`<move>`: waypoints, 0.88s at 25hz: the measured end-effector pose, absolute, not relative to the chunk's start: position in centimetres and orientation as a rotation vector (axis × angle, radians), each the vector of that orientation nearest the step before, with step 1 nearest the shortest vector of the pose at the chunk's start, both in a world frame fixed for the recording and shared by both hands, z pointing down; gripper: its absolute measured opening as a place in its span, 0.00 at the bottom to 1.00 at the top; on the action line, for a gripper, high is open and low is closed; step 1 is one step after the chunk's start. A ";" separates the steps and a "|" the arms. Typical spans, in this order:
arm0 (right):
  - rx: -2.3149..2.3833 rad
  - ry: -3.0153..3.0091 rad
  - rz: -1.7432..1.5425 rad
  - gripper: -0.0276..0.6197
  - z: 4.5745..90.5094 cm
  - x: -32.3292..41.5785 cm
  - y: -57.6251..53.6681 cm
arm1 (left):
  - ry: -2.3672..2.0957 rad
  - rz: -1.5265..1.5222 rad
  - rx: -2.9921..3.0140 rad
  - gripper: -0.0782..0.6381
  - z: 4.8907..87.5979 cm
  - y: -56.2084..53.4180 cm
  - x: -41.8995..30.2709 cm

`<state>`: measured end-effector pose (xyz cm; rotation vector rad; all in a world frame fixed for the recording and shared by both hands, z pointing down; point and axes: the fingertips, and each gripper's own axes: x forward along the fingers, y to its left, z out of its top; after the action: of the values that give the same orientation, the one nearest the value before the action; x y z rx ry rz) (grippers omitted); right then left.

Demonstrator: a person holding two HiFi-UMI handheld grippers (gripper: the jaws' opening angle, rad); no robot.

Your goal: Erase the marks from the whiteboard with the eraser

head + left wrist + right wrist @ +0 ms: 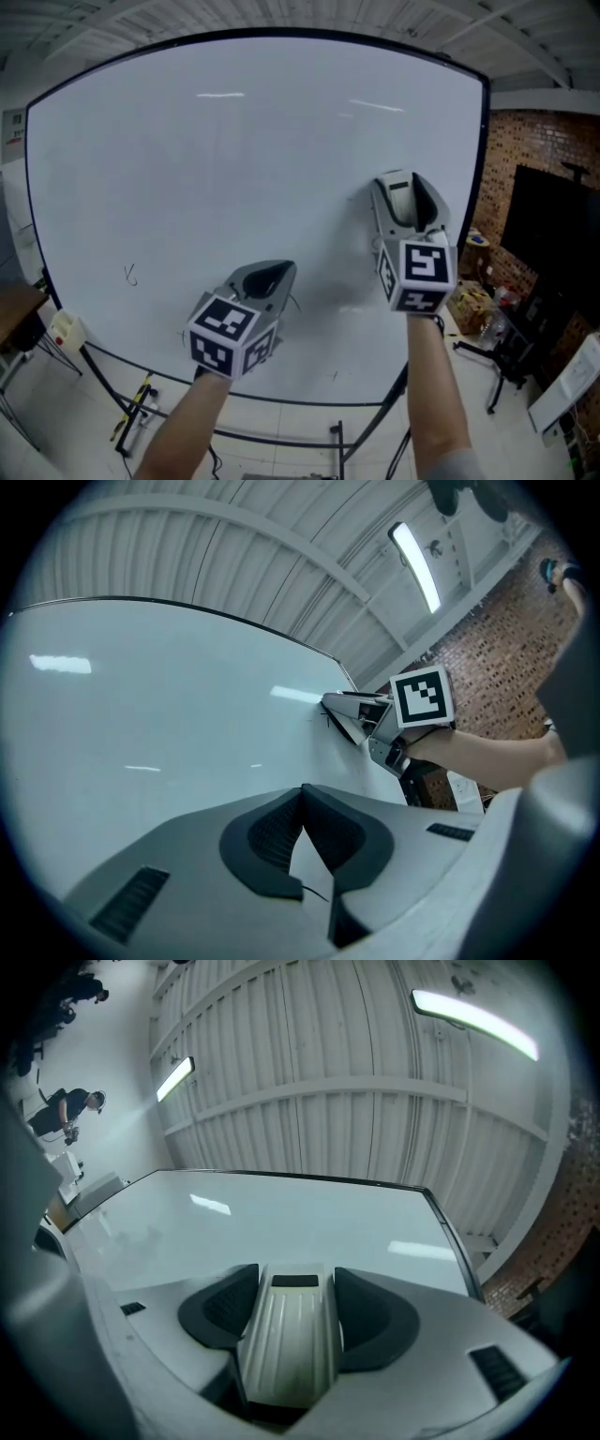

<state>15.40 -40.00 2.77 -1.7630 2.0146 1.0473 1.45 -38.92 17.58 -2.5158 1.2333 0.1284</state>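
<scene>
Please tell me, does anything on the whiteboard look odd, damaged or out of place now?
Nothing is damaged or askew. The whiteboard is almost clean. Only one small pen mark shows at its lower left, far from the eraser, which the right gripper holds at the board's right side.

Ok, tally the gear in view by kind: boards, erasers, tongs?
Whiteboard: 1
Eraser: 1, clamped in the right tongs
Tongs: 2, the left tongs shut with nothing in them
Total: 4
</scene>
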 end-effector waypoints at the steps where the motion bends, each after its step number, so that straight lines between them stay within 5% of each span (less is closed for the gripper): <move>1: -1.751 2.025 1.057 0.44 3.1 14.4 -40.1 | 1.241 0.126 -2.517 0.10 17.7 -38.9 1.2; 10: -1.699 2.157 1.201 0.44 6.1 6.1 -40.3 | 1.281 0.122 -2.545 0.10 19.2 -39.0 -0.2; 22: -1.726 2.059 1.000 0.44 4.2 16.3 -39.9 | 1.244 0.104 -2.582 0.10 20.2 -38.0 1.7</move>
<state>16.34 -39.93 4.17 -1.7256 2.0589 1.0000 1.68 -37.96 20.20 -2.5819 1.2443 0.1039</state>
